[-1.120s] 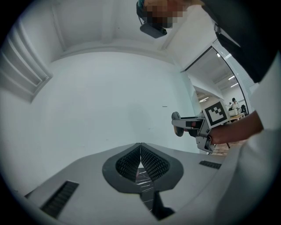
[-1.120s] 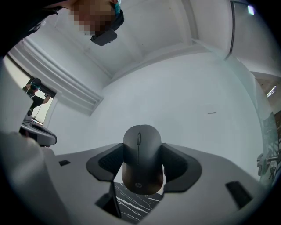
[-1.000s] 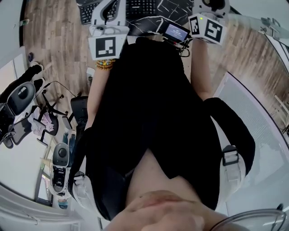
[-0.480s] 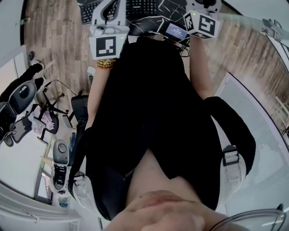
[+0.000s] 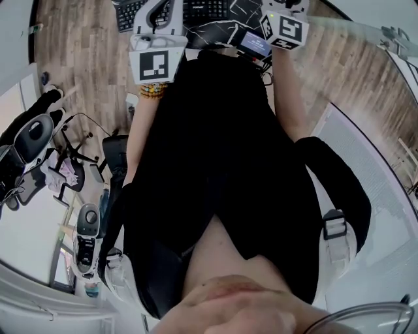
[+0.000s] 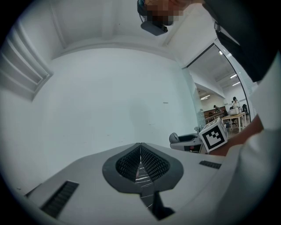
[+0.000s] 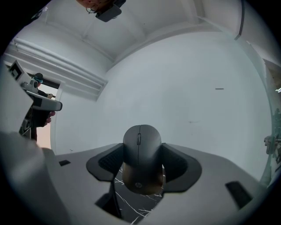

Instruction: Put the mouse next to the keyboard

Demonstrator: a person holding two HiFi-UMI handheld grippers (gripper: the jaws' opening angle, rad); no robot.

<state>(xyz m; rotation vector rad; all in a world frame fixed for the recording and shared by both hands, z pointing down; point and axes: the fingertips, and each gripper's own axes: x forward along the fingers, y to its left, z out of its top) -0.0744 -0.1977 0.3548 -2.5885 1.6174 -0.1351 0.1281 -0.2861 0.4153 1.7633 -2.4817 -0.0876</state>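
A wood-grain surface [image 5: 78, 52] spread under the person in the head view, and a plain white wall [image 6: 109, 96] filled the background of both gripper views. At the far edge of the head view, a black mat with white marble veining [image 5: 219, 29] carried a black computer keyboard [image 5: 204, 9], which lay across its far part. A small dark device with a lit blue screen [image 5: 254, 44] sat at the mat's near right corner. Black office chairs [image 5: 29, 140] stood off to the left, well apart from the mat.

The left gripper [image 6: 140, 154] was raised over the keyboard's left end, its ribbed black pads [image 6: 153, 163] pressed together with nothing between them. The right gripper [image 7: 141, 169] was raised near the keyboard's right end, just beyond the screen device, its marker cube [image 5: 284, 27] facing the head camera. Its jaws were clamped on the sides of a dark grey, rounded computer mouse [image 7: 140, 147]. The mouse was held clear of the mat, scroll wheel [image 7: 138, 139] facing the right gripper's camera, one pad against each flank. The marble mat showed below the mouse in the right gripper view.
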